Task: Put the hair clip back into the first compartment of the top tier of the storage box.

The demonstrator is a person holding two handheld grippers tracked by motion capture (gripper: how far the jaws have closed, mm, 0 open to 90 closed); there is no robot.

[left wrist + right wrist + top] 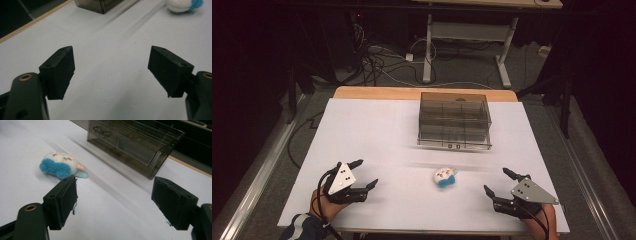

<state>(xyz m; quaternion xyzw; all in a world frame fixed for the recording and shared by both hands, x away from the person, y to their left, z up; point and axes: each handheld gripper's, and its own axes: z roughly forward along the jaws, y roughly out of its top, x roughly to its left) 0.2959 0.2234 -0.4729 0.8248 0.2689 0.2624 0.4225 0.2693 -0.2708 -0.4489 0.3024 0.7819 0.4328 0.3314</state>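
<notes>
Lying on the white table (pixel 377 125) between both wide-open, empty grippers, the plush toy (pixel 445 176) sits nearer the right gripper (pixel 496 182) than the left gripper (pixel 365 173), just before the drawer box (pixel 454 120).

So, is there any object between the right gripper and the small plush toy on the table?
Nothing visible does. The plush toy lies on bare white table, between the two grippers. The right gripper is open and empty, apart from the toy. The smoked drawer box stands farther back, not in the path.
</notes>
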